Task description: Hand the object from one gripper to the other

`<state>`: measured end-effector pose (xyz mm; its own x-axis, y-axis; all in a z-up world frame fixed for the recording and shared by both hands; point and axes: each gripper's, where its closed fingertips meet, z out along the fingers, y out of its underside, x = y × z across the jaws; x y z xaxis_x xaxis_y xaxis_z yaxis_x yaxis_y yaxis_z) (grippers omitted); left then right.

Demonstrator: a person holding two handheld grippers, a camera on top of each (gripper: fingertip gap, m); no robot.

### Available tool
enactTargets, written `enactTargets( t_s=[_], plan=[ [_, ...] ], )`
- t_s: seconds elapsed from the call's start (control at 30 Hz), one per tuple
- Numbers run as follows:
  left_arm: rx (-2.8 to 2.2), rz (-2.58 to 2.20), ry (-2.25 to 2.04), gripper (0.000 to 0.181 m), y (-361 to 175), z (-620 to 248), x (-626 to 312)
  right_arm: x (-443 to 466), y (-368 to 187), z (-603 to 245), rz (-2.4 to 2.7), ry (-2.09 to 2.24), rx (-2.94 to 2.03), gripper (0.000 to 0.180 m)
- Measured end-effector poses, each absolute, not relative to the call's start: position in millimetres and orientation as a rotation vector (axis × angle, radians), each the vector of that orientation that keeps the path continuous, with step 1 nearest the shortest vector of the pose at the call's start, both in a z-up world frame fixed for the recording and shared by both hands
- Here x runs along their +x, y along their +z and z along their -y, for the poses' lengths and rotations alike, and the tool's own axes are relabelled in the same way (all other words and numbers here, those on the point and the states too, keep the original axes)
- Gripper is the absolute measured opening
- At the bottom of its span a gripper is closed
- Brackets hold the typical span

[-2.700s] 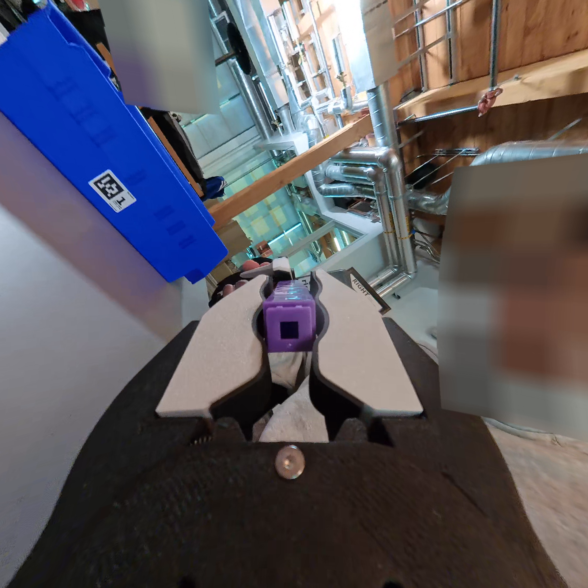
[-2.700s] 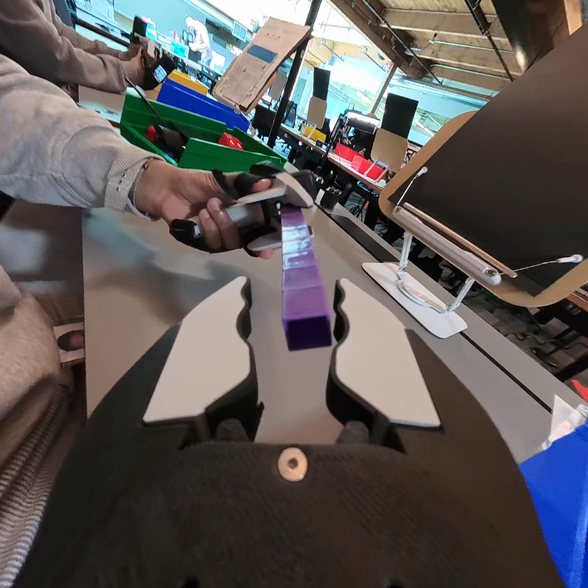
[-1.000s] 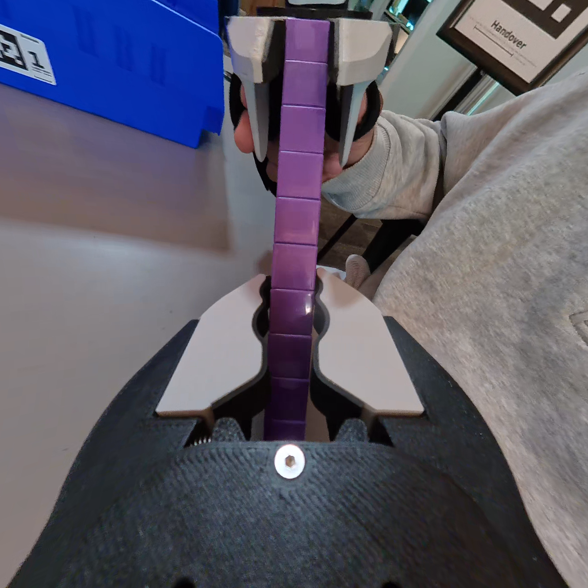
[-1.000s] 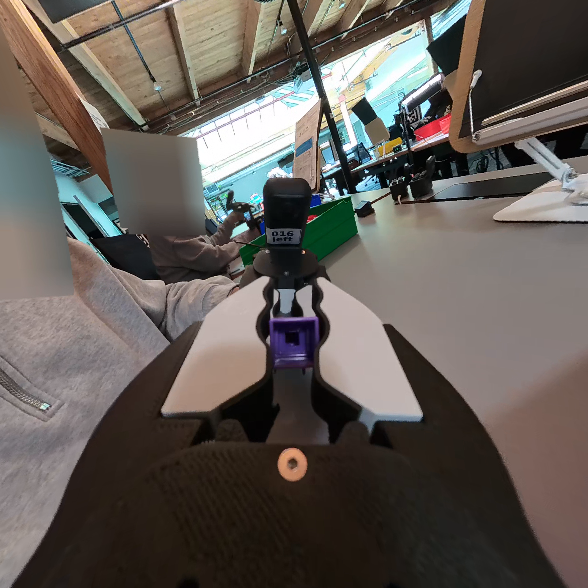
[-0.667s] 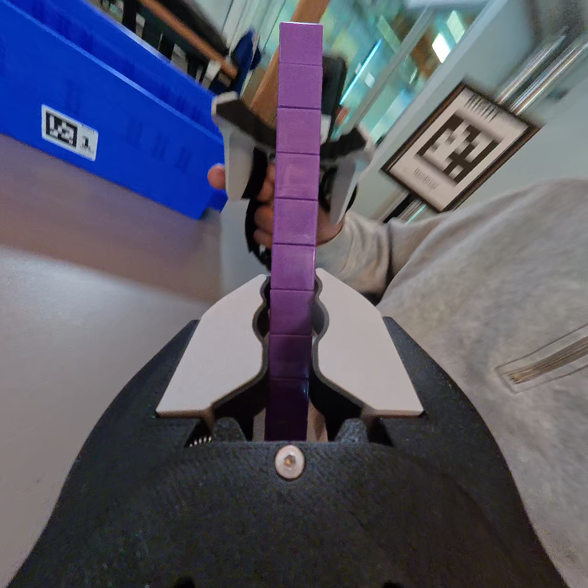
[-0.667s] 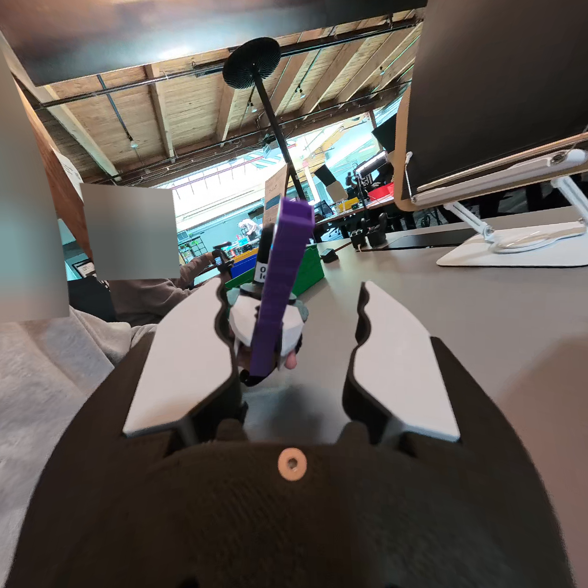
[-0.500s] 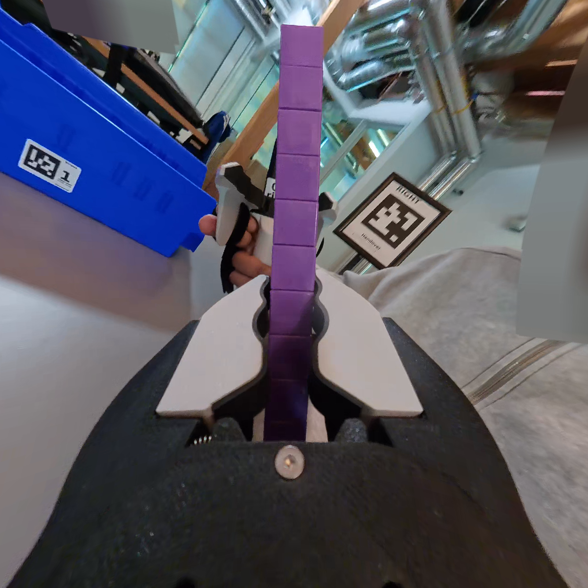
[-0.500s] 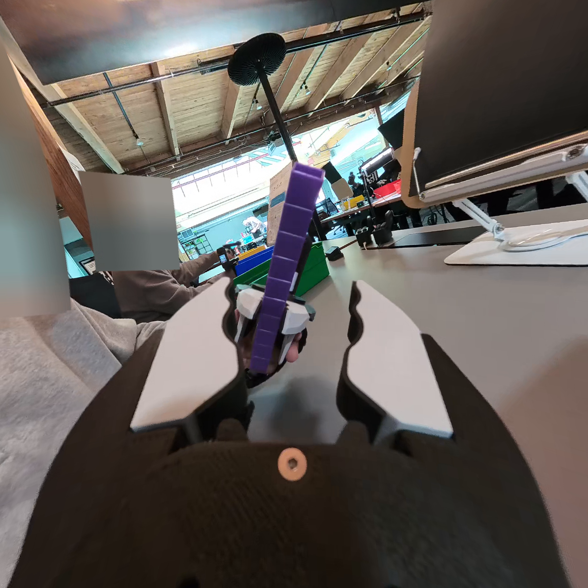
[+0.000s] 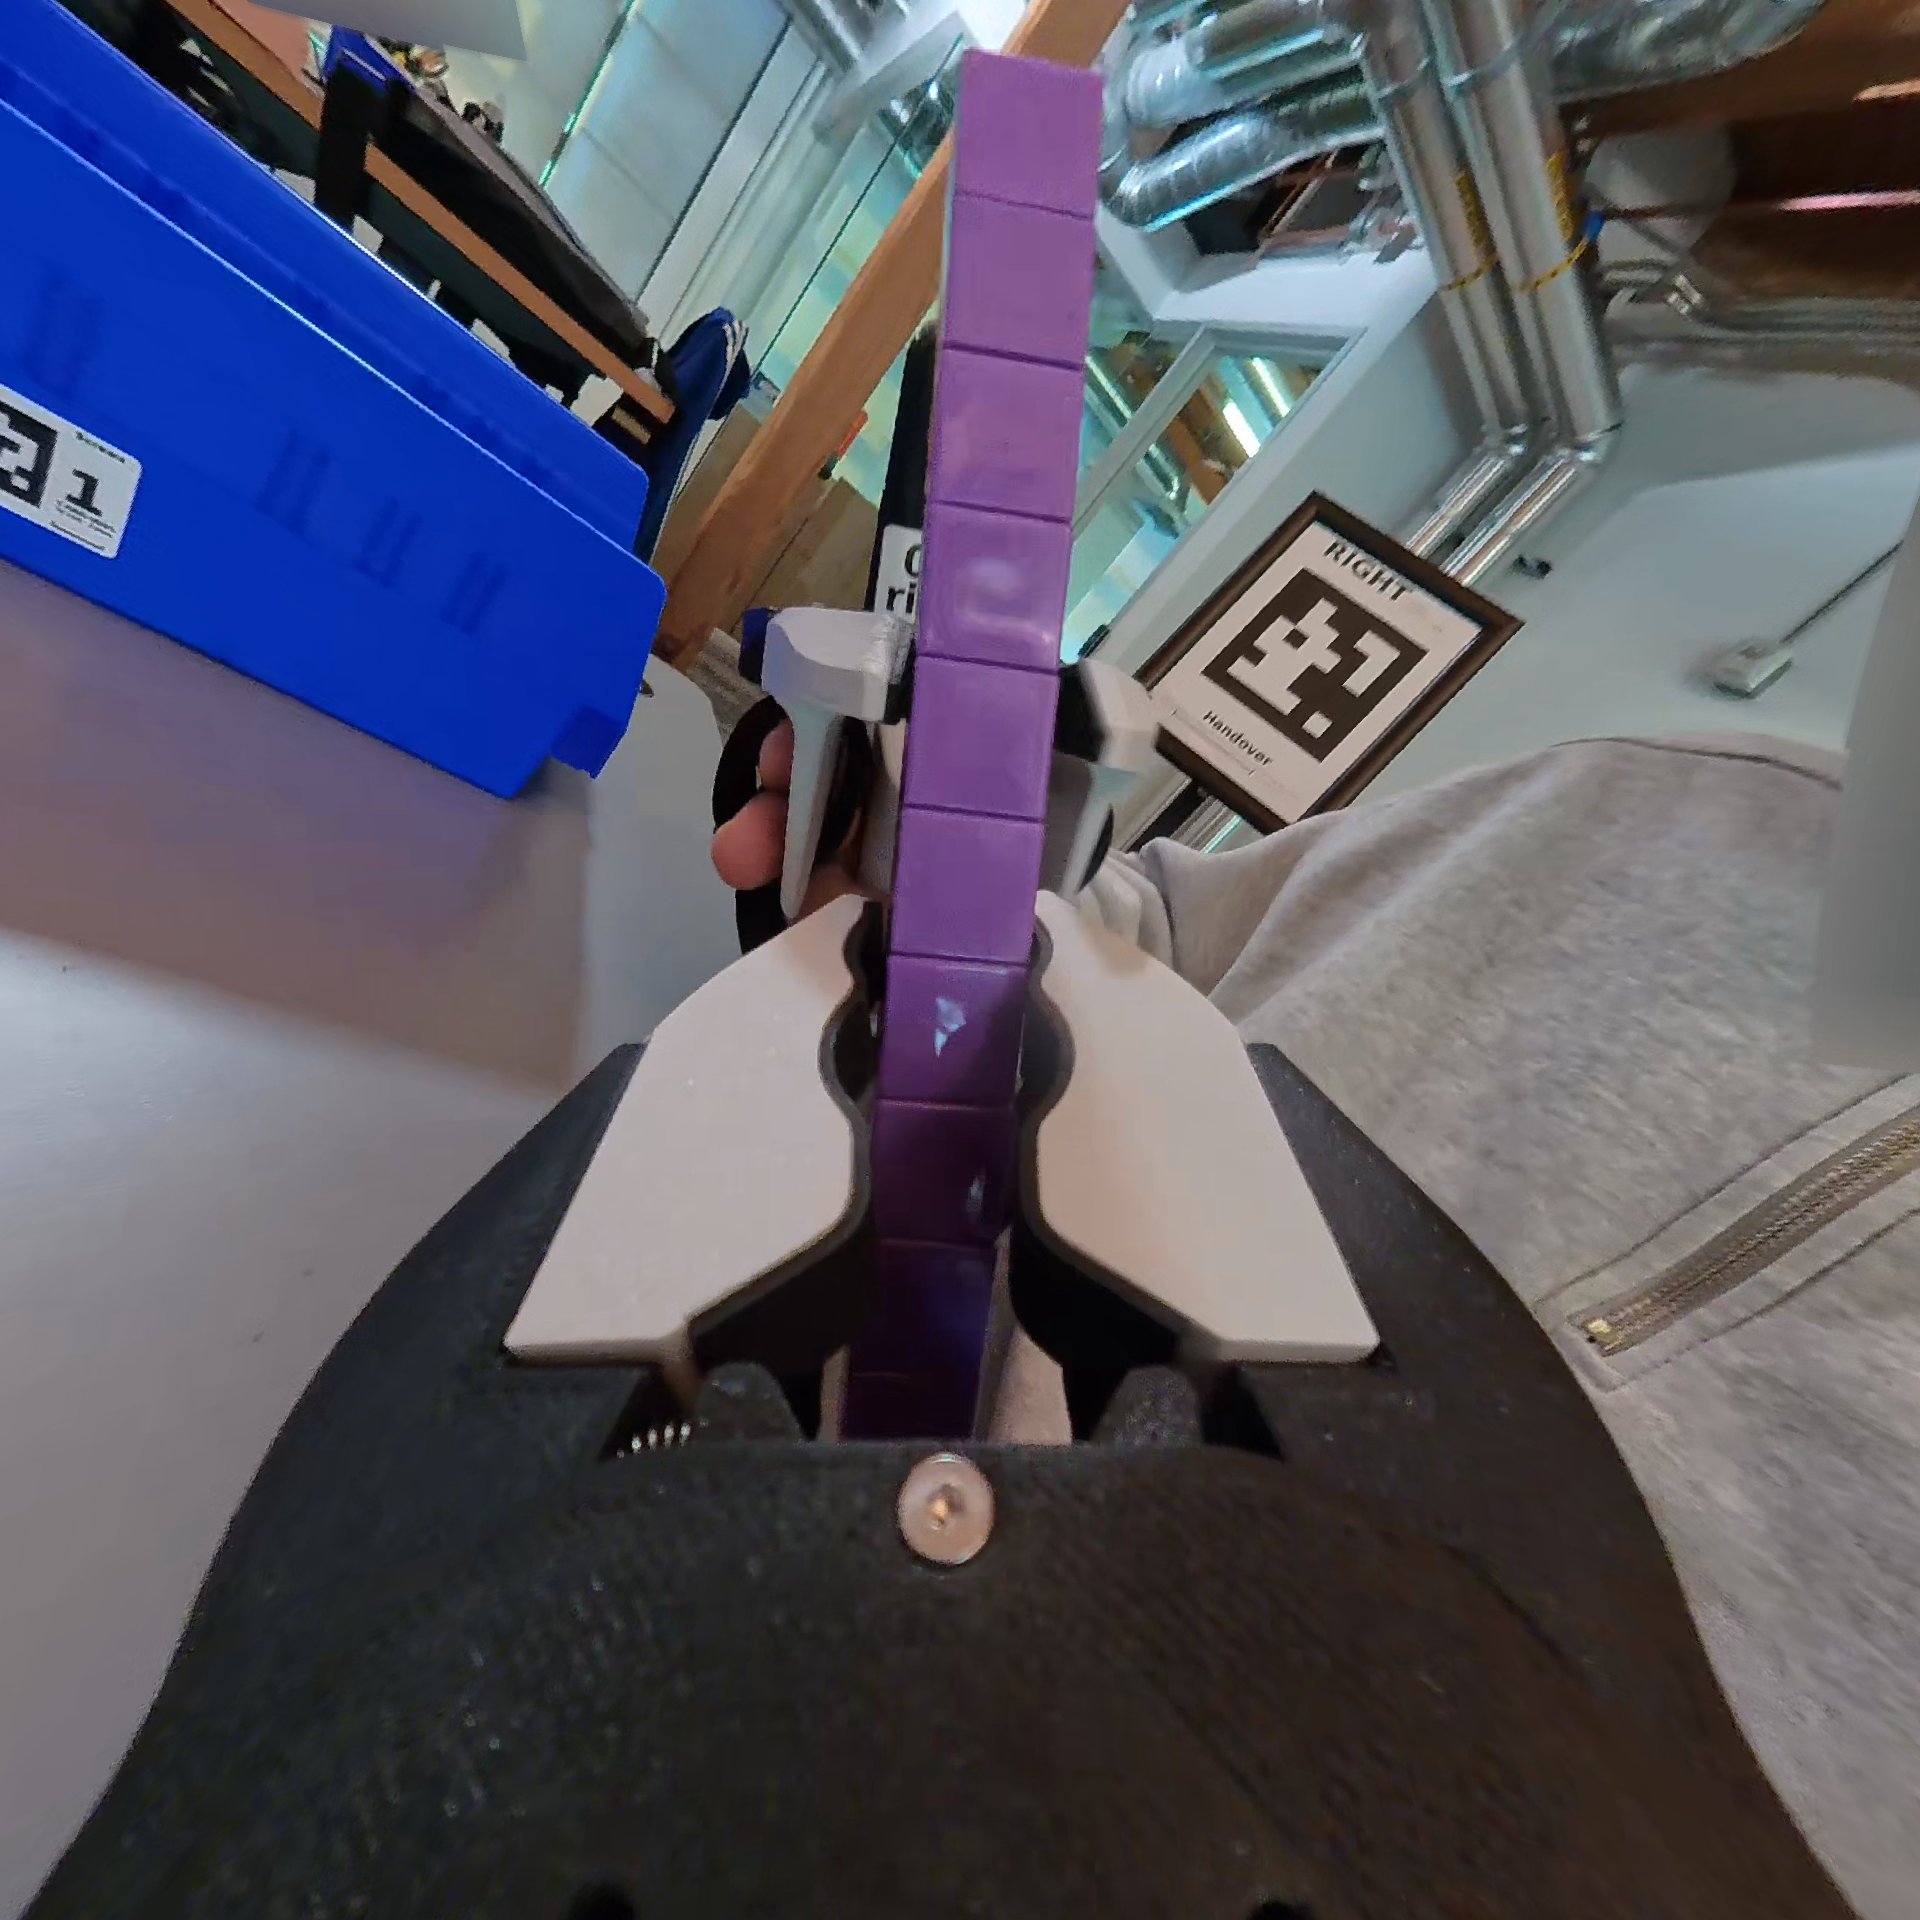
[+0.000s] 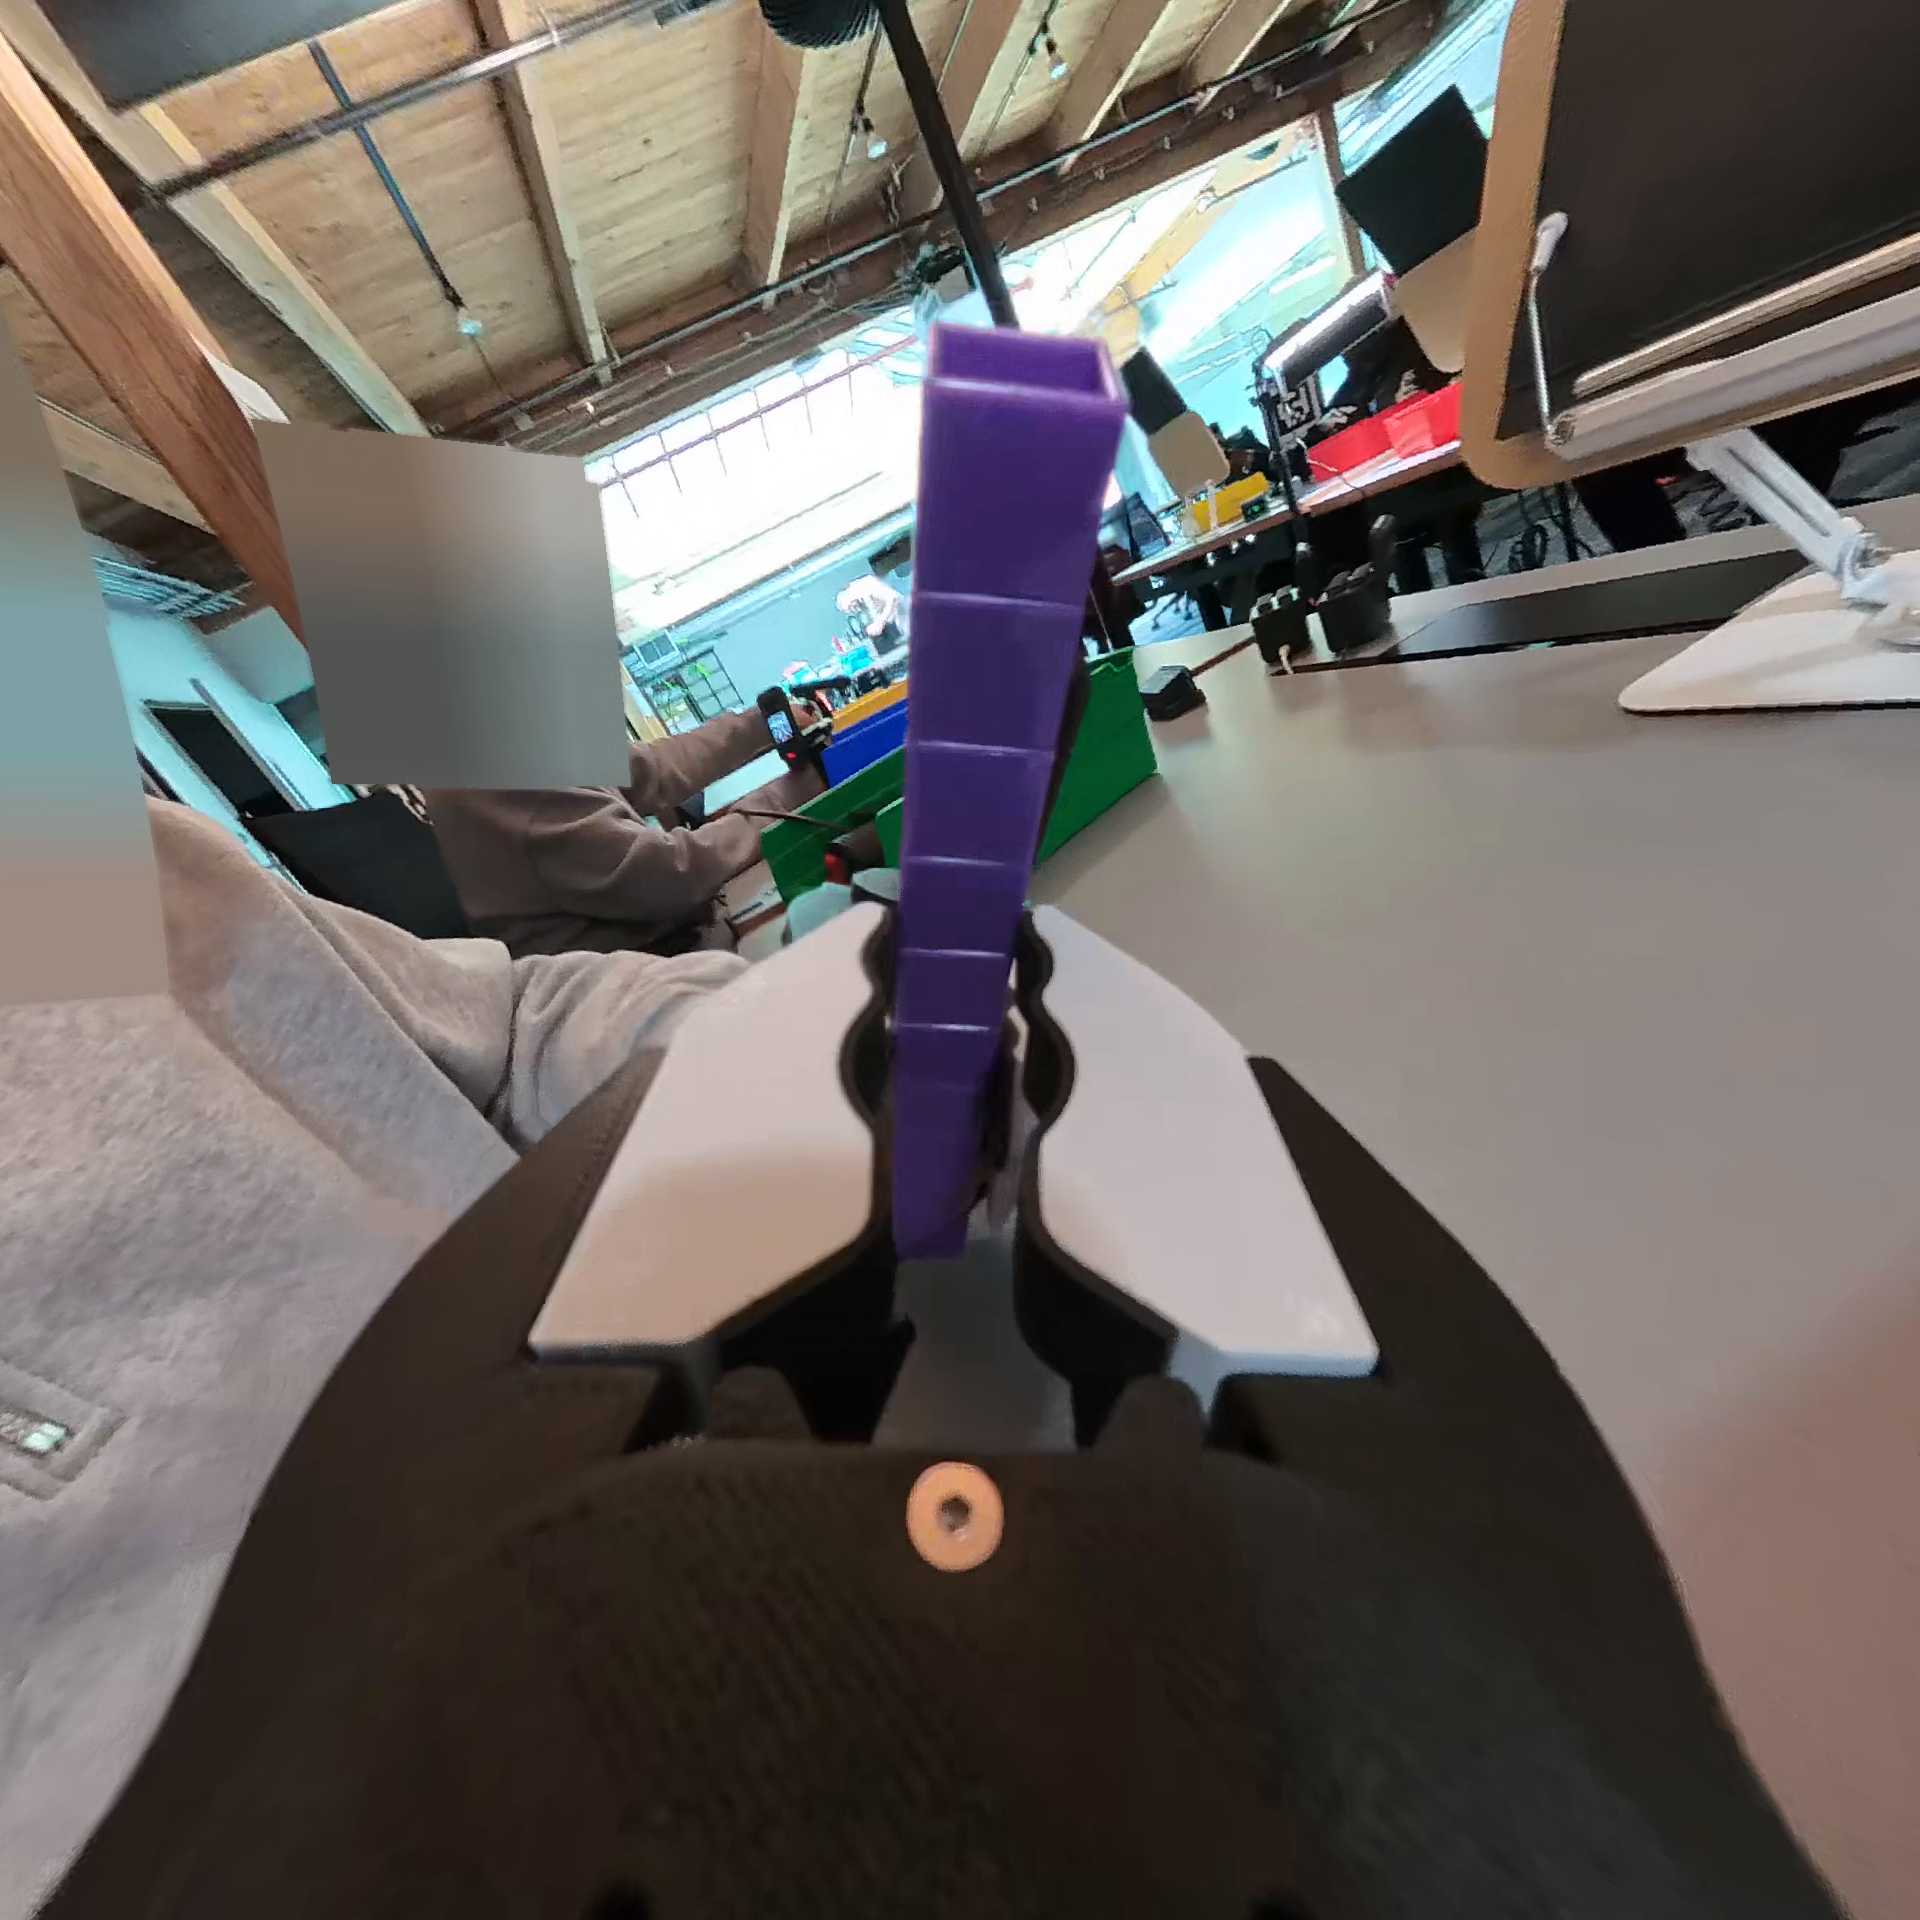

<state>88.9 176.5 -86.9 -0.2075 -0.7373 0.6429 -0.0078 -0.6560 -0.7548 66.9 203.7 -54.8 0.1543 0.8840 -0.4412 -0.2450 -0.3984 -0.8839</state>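
A long purple bar of joined cubes [image 9: 987, 582] stands upright between both grippers. My left gripper [image 9: 954, 925] is shut on its lower part, with the bar running down to the gripper's base. My right gripper [image 10: 958, 920] is shut on the bar [image 10: 997, 665] from the opposite side. In the left wrist view, the right gripper's white fingers [image 9: 831, 665] press the bar's sides just above my left fingertips. The bar's open top end shows in the right wrist view. The left gripper is mostly hidden behind the bar there.
A blue bin [image 9: 312, 416] stands on the grey table [image 9: 208, 1039] to the left. A framed marker sign [image 9: 1330, 665] stands behind. A green bin [image 10: 1101, 758] and a white monitor stand base [image 10: 1766, 665] are farther off. My grey sleeve [image 10: 312, 1039] fills the left side. Only a small space, under 4 cm, lies between the two pairs of fingers.
My right gripper let go of the bar, drew back open, then came in again and has closed on it. My left gripper has kept hold of the bar throughout.
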Motion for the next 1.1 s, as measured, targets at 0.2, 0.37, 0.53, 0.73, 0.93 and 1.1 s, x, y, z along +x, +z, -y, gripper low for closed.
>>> enactTargets(
  t_s=[0.2, 0.37, 0.53, 0.73, 0.93, 1.1],
  plan=[
    [-1.589, -0.882, -1.851, 0.06, -90, -179, 92, 75, -55, -206, 0.707, 1.382, -1.482, 0.021],
    [-1.547, -0.851, -1.734, 0.071, -76, -195, 79, 74, -61, -201, 0.831, 1.315, -1.527, 0.021],
    [-1.477, -0.927, -1.587, 0.067, -45, -192, 71, 54, -70, -179, 0.986, 1.313, -1.566, 0.021],
    [-1.394, -1.052, -1.429, 0.045, -27, -172, 74, 35, -77, -157, 1.13, 1.265, -1.579, 0.021],
    [-1.36, -1.025, -1.455, 0.023, -14, -172, 66, 36, -69, -158, 1.087, 1.283, -1.545, 0.021],
    [-1.324, -0.905, -1.551, 0.023, -2, -179, 58, 44, -55, -165, 0.998, 1.337, -1.503, 0.021]
  ],
)
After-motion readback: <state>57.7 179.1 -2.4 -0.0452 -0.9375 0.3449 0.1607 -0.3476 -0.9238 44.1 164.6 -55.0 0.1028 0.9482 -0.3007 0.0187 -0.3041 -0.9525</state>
